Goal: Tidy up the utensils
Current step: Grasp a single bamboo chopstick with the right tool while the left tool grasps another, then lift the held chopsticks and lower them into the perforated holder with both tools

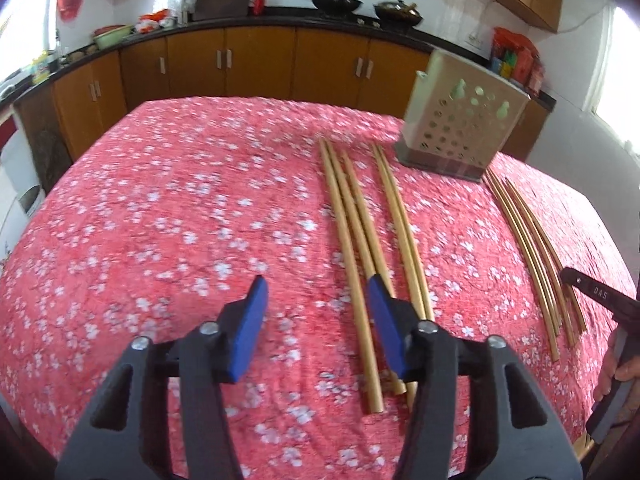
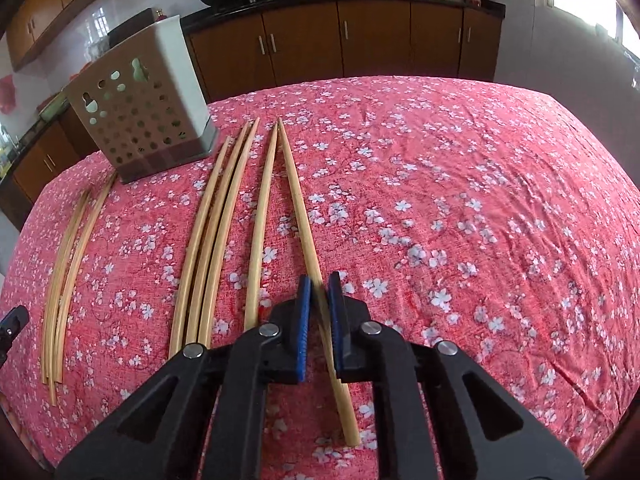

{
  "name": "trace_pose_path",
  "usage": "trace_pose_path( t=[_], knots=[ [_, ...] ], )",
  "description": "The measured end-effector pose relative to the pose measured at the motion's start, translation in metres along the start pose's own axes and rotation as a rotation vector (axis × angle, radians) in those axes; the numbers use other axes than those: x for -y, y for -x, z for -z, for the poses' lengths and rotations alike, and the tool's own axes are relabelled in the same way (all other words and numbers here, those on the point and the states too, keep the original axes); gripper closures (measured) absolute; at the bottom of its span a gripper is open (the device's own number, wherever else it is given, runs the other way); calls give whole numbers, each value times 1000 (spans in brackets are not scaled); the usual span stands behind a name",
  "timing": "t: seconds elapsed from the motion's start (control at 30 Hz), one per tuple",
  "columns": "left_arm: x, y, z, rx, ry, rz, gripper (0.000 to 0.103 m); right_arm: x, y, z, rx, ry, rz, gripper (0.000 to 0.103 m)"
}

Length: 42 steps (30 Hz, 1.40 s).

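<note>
Wooden chopsticks lie lengthwise on the red floral tablecloth in two bunches. In the left wrist view my left gripper stands open over the near ends of the left bunch. Its right pad sits over those sticks, the leftmost stick lies just inside it, and neither pad presses on anything. My right gripper is shut on one chopstick, the rightmost of its bunch, gripped near its thick end. A beige perforated utensil holder stands upright behind the sticks, between the two bunches.
Thin chopsticks form the right bunch, with a person's hand at the frame edge beside them. Three more sticks and a single one lie left of the held stick. Brown cabinets with woks on top line the far wall.
</note>
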State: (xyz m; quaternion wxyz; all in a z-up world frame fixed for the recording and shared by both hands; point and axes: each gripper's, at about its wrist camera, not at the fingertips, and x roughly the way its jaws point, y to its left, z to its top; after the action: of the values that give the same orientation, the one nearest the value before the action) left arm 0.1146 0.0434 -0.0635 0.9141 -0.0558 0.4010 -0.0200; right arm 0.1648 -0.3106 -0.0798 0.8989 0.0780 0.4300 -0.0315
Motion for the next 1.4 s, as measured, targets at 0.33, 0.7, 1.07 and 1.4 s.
trace_pose_path(
  t=[0.33,0.7,1.07,1.4],
  knots=[
    [18,-23,-2,-94,-105,4,78,3,3,3,9,11,1,93],
    [-1,-51,-32,-85,-86,-81,95,7,-6,-9,19,10,-5,95],
    [-15,-52,-37,-66,-55,-32,89,24,-10,-13,36,-49,-22,95],
    [-12,-48,-32,-69,-65,-42,92,22,-1,0,34,-34,-16,95]
  ],
)
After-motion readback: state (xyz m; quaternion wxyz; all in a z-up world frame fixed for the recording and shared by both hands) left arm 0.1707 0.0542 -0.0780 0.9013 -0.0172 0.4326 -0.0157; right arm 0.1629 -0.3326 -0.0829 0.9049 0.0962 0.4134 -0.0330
